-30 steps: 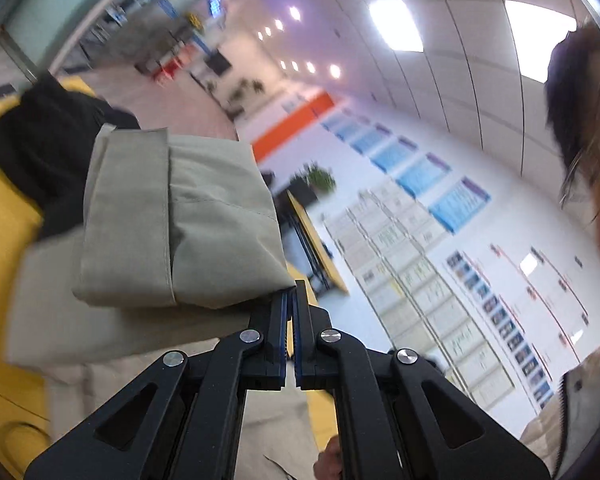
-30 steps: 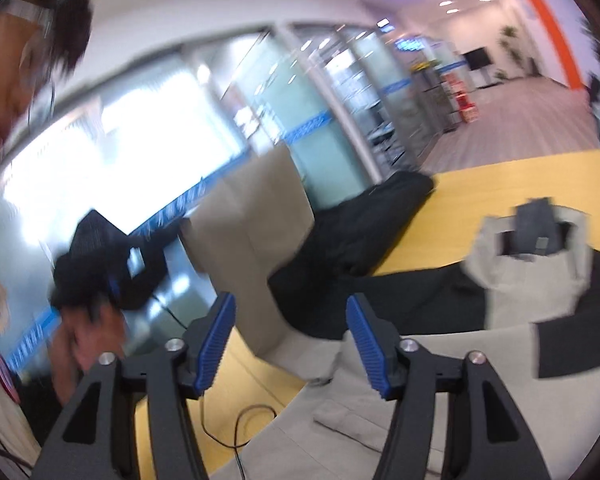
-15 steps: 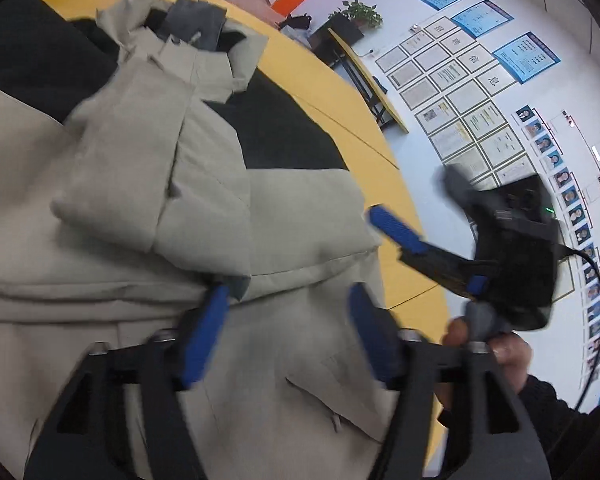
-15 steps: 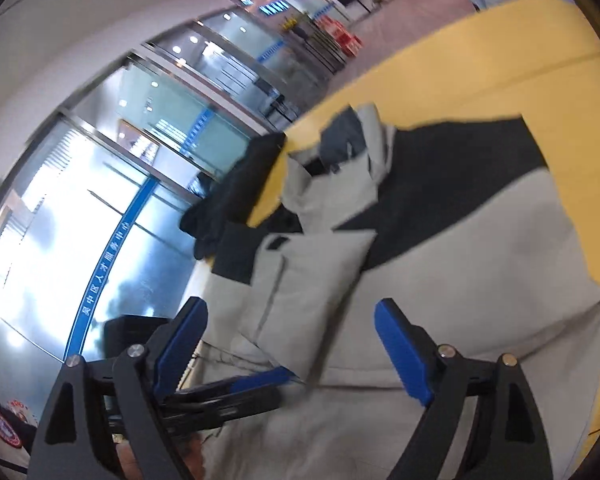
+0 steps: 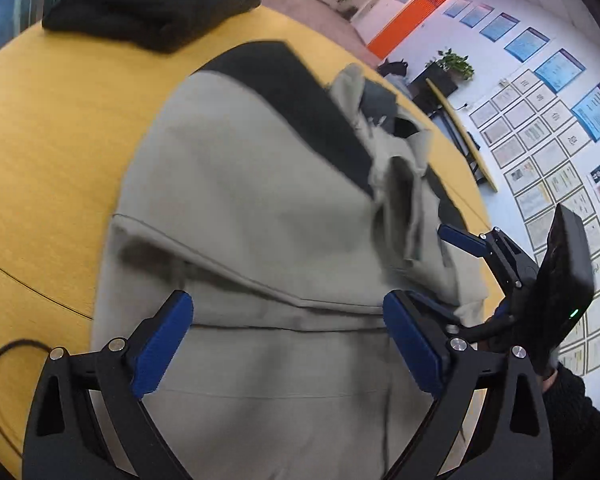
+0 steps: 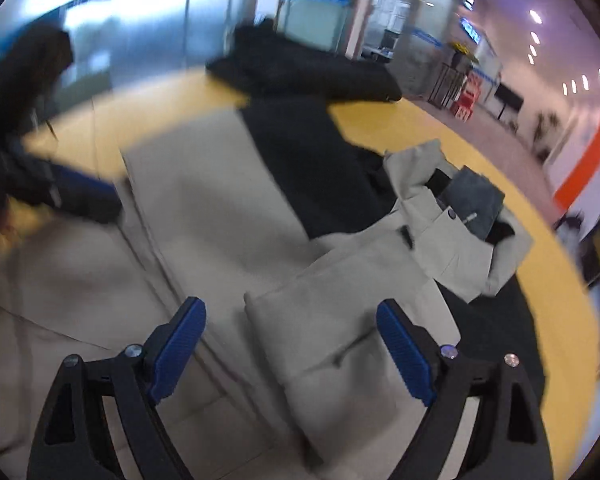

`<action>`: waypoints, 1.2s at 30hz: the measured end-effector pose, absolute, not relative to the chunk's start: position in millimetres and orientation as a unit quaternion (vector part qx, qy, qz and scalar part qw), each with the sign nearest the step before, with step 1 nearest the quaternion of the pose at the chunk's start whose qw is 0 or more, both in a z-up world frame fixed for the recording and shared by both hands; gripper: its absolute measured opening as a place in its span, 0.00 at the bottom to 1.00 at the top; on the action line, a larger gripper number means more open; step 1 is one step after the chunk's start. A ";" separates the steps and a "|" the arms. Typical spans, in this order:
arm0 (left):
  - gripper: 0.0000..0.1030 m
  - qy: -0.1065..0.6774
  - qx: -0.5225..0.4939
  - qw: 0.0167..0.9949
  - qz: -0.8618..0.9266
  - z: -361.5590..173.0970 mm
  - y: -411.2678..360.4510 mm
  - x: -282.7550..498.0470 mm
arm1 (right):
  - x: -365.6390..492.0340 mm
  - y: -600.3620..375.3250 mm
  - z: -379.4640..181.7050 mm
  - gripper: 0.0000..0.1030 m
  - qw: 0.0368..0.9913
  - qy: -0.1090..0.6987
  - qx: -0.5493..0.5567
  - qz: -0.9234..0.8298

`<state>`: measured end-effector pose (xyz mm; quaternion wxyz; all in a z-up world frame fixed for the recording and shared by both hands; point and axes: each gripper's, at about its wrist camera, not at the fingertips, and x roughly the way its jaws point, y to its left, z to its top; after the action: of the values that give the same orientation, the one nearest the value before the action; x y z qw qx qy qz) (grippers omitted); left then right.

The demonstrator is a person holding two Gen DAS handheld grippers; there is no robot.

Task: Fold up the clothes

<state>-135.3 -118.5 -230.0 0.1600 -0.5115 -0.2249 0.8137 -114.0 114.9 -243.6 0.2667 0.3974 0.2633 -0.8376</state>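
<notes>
a second ago the left gripper (image 5: 286, 344) was pinched shut on a folded sleeve held up in the air; now its jaws have just been opening and stand wide, with nothing between the pads, and the sleeve lies dropped across the jacket (image 5: 260, 208). the right gripper (image 6: 290, 348) was spread a second ago too and has opened a little more; it is empty as well, hovering above the cloth. both cameras pointed up at the room and ceiling before and now look down on the yellow table (image 5: 52, 152).

the grey and black jacket lies flat in the middle of the table, collar (image 6: 460, 216) at the far right, the folded sleeve (image 6: 340, 320) resting on its body just ahead of the right gripper. a black garment (image 5: 152, 4) is bunched at the far edge of the table, apart from the jacket in the left view.

so the sleeve fold looks done and released. the likely next step is a new grip on the near hem or a side, to fold the body over.
</notes>
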 end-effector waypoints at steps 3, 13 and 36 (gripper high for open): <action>0.94 -0.242 -0.504 0.176 0.810 -240.2 -117.6 -145.9 | -126.3 119.1 -257.1 0.68 0.220 0.227 0.417 -0.852; 0.94 -0.276 -0.476 0.178 0.816 -252.7 -136.9 -160.1 | -101.1 216.8 -168.9 0.08 0.099 0.022 0.288 -0.952; 0.95 -0.146 -0.467 0.139 0.861 -257.4 -111.4 -174.8 | -55.8 420.4 -250.9 0.81 0.035 -0.262 0.346 -0.900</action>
<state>-174.8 -111.4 -257.4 0.1393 -0.4665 -0.1455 0.8613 -55.8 420.4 -250.9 0.0346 0.3455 -0.2622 -0.9004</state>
